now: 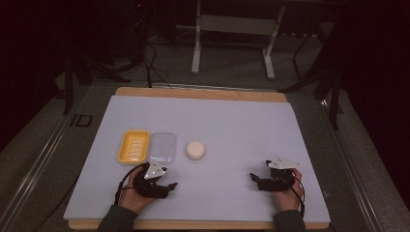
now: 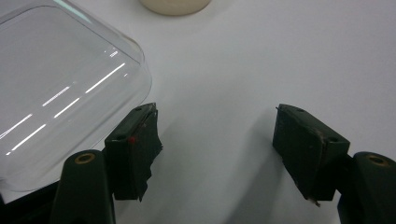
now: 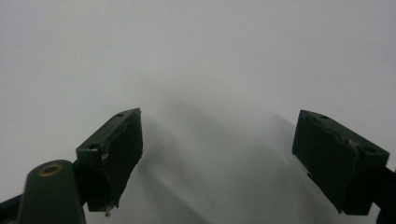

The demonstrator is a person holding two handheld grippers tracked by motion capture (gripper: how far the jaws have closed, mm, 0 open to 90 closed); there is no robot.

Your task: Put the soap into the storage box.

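the yellow soap dish [image 1: 134,147] sits farthest left, a shallow rounded-rectangle tray with raised ribs across its floor, opaque and matte like moulded plastic. its right edge touches the clear lid [image 1: 162,148], the landmark here: a transparent rounded-rectangle cover, glossy, with streaks of light on its top in the left gripper view [image 2: 60,93]. just right of the lid, apart from it, lies the soap bar [image 1: 196,150], a pale cream oval with soft edges and a dull, waxy look; its lower rim shows at the top of the left gripper view [image 2: 175,5].

the left gripper [image 1: 159,181] hovers just at the lid's near right corner, its jaws wide apart and empty, one black pad right beside the lid's corner, possibly touching it, though the angle is too shallow to be sure. the right gripper [image 1: 263,182] rests well right of the lid, beyond the soap, jaws also wide apart over the bare white table cover [image 1: 241,125], which looks smooth and paper-like.

the work seems at its opening approach: nothing is held yet. a fair next move would be to bring the left jaws around the lid's edge, or send the right gripper leftward to the soap; the slick lid calls for a square, firm pinch.
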